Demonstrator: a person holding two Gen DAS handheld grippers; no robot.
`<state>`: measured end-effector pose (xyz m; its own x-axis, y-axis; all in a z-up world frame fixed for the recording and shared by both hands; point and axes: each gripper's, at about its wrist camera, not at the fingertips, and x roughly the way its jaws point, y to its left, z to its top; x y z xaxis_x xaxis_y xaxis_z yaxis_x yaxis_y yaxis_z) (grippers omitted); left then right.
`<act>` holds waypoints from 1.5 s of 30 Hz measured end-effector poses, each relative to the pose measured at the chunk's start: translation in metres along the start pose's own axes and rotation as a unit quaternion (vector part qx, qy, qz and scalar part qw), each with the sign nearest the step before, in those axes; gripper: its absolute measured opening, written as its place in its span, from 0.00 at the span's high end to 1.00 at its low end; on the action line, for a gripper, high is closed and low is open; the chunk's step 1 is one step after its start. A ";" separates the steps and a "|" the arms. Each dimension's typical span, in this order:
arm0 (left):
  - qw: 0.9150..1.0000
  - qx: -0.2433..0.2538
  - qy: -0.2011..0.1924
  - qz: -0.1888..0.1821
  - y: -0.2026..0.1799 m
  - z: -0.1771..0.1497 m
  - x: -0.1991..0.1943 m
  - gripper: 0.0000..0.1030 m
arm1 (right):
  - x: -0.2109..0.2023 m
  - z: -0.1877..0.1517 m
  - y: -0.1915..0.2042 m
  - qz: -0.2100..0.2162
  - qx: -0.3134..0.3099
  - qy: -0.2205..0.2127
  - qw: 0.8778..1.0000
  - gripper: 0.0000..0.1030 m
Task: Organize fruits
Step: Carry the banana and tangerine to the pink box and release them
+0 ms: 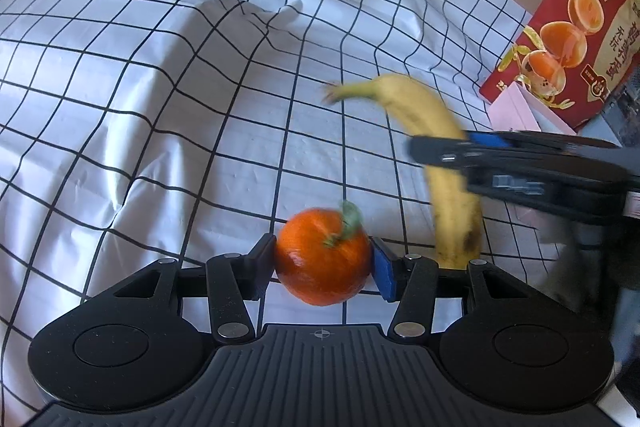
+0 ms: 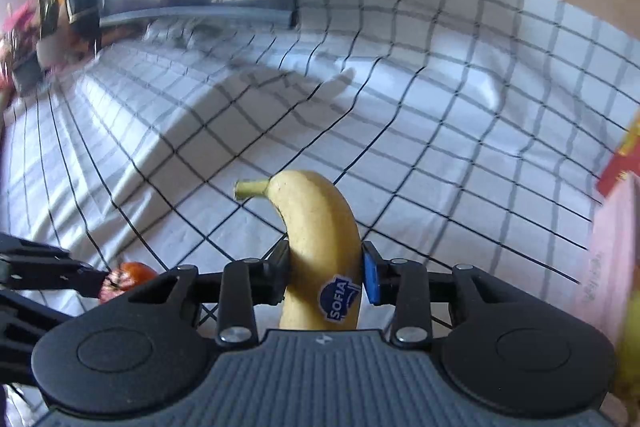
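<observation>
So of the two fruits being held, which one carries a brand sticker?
The banana, clamped in the right gripper: a blue sticker sits on its peel between the pads. The orange in the left gripper shows only a green stem, no sticker.

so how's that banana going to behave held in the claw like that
The banana looks stiff enough to hold its curve, but being long it may pivot between the right claw's pads. Its skin seems smooth and easily bruised, so a firm squeeze could mark it.

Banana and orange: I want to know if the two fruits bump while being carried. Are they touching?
Apart. The left wrist view shows checked cloth between the orange and the banana.
</observation>
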<state>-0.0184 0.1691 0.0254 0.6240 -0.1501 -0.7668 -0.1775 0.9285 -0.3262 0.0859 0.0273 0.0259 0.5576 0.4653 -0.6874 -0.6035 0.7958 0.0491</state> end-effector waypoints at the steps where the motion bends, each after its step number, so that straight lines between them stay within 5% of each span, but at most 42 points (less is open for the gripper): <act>1: 1.000 -0.001 -0.004 0.000 0.000 -0.001 0.000 0.46 | -0.009 -0.002 -0.002 0.000 0.008 -0.009 1.000 0.65; 16: 0.996 0.089 -0.008 0.017 -0.033 -0.007 0.001 0.48 | -0.129 -0.047 -0.044 -0.023 0.122 -0.096 0.988 0.65; 24: 0.975 0.164 -0.001 -0.148 -0.126 -0.007 -0.027 0.48 | -0.211 -0.086 -0.072 -0.072 0.163 -0.137 0.975 0.65; 31: 0.947 0.217 -0.040 -0.235 -0.228 0.065 -0.021 0.48 | -0.298 -0.093 -0.104 -0.180 0.176 -0.213 0.944 0.65; 37: 0.951 0.191 0.060 -0.234 -0.295 0.105 0.060 0.48 | -0.329 -0.092 -0.129 -0.245 0.189 -0.233 0.922 0.65; 45: 0.944 0.258 0.119 -0.170 -0.321 0.072 0.125 0.48 | -0.336 -0.111 -0.156 -0.272 0.221 -0.214 0.912 0.65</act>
<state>0.1713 -0.1227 0.0743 0.3791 -0.4836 -0.7889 0.4352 0.8456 -0.3093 -0.0705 -0.2964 0.1684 0.9345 -0.0118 -0.3557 0.0645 0.9885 0.1368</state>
